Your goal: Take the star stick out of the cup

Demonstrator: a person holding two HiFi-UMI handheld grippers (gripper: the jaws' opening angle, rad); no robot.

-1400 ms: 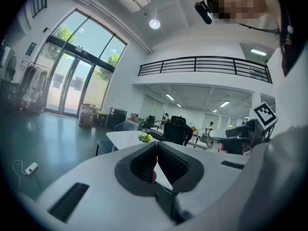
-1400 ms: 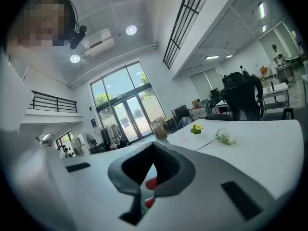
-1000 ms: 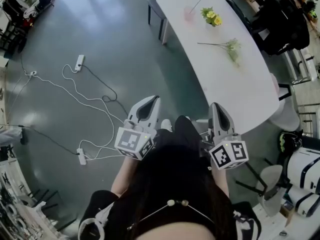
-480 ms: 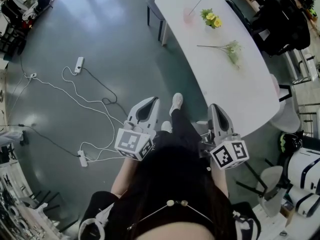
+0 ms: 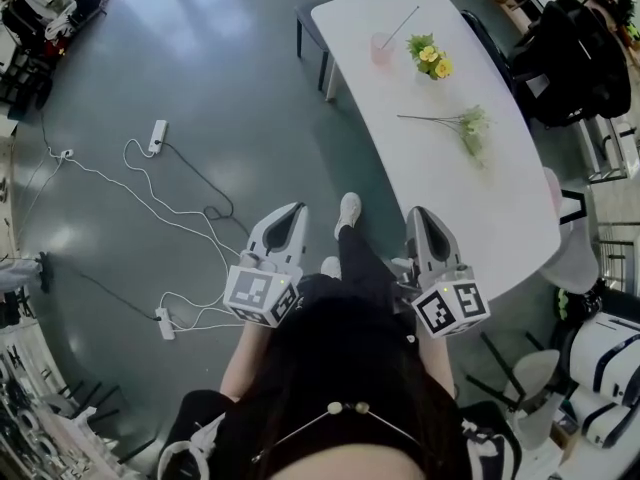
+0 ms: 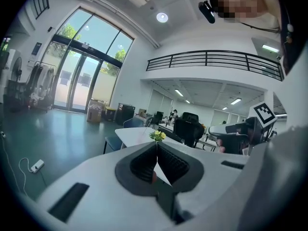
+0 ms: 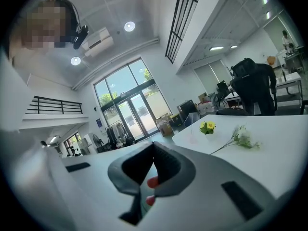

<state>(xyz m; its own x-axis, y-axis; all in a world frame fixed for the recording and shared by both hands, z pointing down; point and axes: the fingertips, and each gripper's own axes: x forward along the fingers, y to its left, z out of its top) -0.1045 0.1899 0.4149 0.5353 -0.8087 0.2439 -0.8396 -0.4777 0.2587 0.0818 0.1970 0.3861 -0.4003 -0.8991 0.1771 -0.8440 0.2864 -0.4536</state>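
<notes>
A pale pink cup point(image 5: 381, 48) stands at the far end of the white table point(image 5: 500, 218), and a thin stick point(image 5: 401, 25) leans out of it to the right. Its star end is too small to make out. The right gripper view shows the same cup point(image 7: 193, 137) far off. My left gripper point(image 5: 296, 211) and right gripper point(image 5: 418, 215) are held close to my body over the floor, well short of the table. Both are shut with nothing between their fingers. In the gripper views the left gripper point(image 6: 156, 146) and the right gripper point(image 7: 153, 146) show their jaws meeting.
Yellow flowers point(image 5: 432, 58) sit beside the cup, and a loose flower stem point(image 5: 460, 123) lies mid-table. A chair point(image 5: 310, 18) stands at the table's far left corner. White cables and power strips point(image 5: 158, 126) trail over the floor to the left. Dark bags point(image 5: 570, 48) sit right of the table.
The person has stepped forward, one foot now ahead. Both grippers sit slightly lower in the head view and stay shut. The table has shifted a little nearer.
</notes>
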